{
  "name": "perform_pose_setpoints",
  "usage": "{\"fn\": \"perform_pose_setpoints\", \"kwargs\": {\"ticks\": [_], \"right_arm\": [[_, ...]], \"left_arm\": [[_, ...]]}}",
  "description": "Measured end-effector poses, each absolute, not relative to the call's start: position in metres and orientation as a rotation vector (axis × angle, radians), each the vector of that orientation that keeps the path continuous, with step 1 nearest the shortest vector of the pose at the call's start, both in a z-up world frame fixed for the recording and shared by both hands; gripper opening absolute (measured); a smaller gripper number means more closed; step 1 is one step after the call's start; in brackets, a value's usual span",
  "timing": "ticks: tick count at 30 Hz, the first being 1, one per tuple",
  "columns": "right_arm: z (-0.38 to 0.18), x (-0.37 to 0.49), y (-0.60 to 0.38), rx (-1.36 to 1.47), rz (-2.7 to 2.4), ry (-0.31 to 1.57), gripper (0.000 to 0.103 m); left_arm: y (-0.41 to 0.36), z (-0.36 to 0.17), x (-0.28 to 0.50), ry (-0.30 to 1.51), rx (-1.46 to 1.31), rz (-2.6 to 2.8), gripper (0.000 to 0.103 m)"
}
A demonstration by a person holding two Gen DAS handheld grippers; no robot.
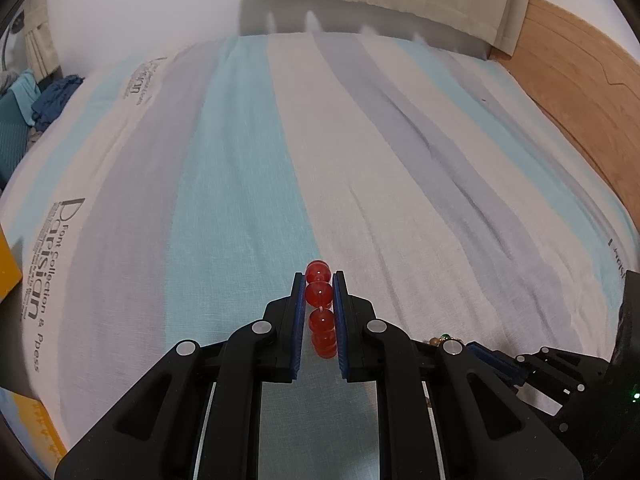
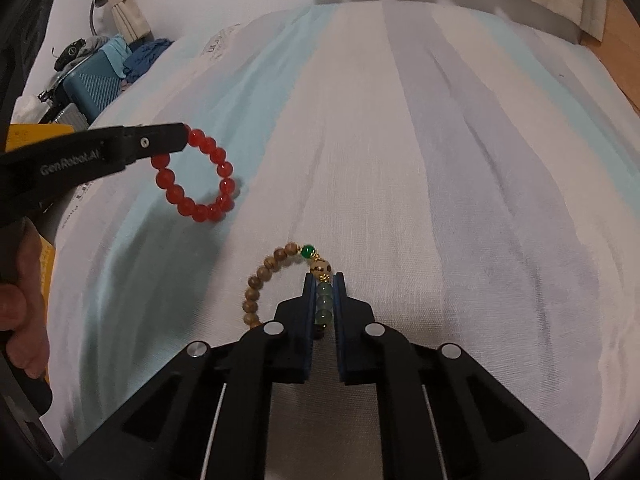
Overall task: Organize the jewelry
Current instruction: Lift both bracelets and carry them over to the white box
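Striped bedsheet (image 2: 400, 160) in pale blue, grey and white covers the whole work surface, with a curtain hanging at the far end and a wooden floor off to the right.

Far left in the right wrist view there's a teal suitcase (image 2: 96, 84) with clothes piled on top of it; can't tell what's inside. A yellow box (image 1: 6, 268) pokes in at the left edge too, contents not visible.

Next over, the left gripper (image 1: 319, 292) is pinched tight on the red bead bracelet (image 2: 196, 176), a few beads squeezed between the blue pads. From the other camera you can see the loop dangling off its tip, hanging just above the sheet with its shadow underneath.

To the right of that, the right gripper (image 2: 324, 292) is clamped on the wooden bead bracelet (image 2: 256, 284), gripping its pale green beads. The brown wooden beads curve out to the left, and a bright green bead sits just past the fingertips.
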State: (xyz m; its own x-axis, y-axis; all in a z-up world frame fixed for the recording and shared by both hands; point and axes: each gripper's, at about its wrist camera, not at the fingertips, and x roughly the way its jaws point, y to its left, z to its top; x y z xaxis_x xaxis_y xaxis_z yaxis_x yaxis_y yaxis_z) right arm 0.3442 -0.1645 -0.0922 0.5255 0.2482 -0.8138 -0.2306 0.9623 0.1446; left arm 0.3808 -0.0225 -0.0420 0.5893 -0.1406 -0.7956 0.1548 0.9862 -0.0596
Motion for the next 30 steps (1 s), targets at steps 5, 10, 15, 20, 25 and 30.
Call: {"fn": "perform_pose_setpoints", "kwargs": {"ticks": [5,10,15,20,25,30], "right_arm": [[-0.084,0.340,-0.168,0.023,0.286,0.955,0.008],[-0.072,0.327,-0.174,0.023,0.281,0.925,0.008],[-0.059,0.317,-0.171,0.012,0.273,0.900,0.008],[-0.050,0.308,-0.171,0.014,0.258,0.889,0.008],[-0.039,0.301,-0.168,0.023,0.248,0.888,0.008],[-0.024,0.292,-0.164,0.024,0.243,0.880,0.008]], "left_arm": [[-0.021,-0.034,0.376,0.913,0.016,-0.169,0.012],[-0.017,-0.025,0.369,0.912,0.009,-0.162,0.012],[-0.011,-0.018,0.360,0.911,0.016,-0.143,0.012],[-0.002,-0.010,0.350,0.908,0.003,-0.146,0.012],[0.002,-0.001,0.341,0.903,0.008,-0.142,0.012],[0.011,0.010,0.326,0.881,0.017,-0.119,0.012]]}}
